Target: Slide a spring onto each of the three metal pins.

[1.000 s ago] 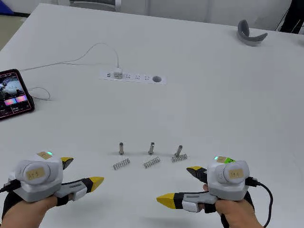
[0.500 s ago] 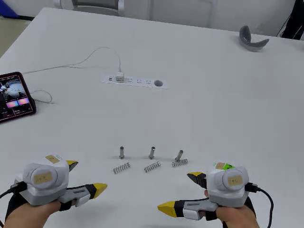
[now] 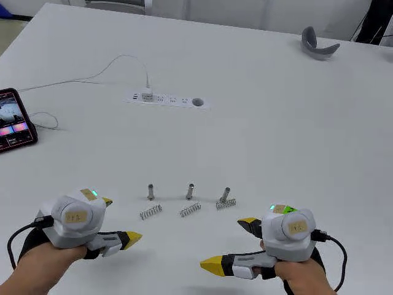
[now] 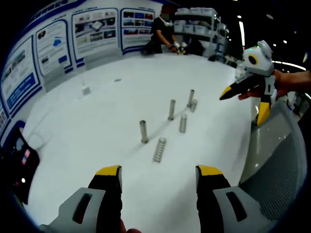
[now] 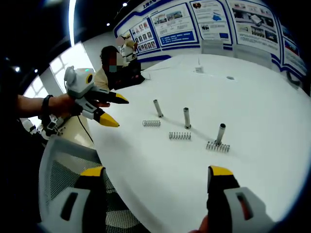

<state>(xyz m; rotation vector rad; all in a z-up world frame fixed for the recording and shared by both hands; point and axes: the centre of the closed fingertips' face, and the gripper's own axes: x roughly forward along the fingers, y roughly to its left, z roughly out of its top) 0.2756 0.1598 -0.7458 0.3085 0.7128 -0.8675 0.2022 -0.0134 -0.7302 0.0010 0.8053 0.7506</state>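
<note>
Three metal pins stand upright in a row on the white table: left pin (image 3: 150,192), middle pin (image 3: 190,191), right pin (image 3: 225,195). A spring lies just in front of each: left spring (image 3: 150,212), middle spring (image 3: 190,209), right spring (image 3: 226,203). My left gripper (image 3: 120,222) is open near the table's front left, nothing between its yellow-tipped fingers. My right gripper (image 3: 230,244) is open at the front right, also holding nothing. From the left gripper view the pins (image 4: 144,131) and a spring (image 4: 159,149) lie ahead; the right gripper view shows the pins (image 5: 186,117) and springs (image 5: 180,136).
A white power strip (image 3: 168,99) with a plugged cable lies farther back. A tablet (image 3: 12,120) sits at the left edge. A grey curved object (image 3: 317,44) rests at the far right. People stand beyond the table in the left gripper view.
The head camera has shifted. My left gripper has moved slightly right and turned; the right gripper stays about where it was. Pins and springs have not moved.
</note>
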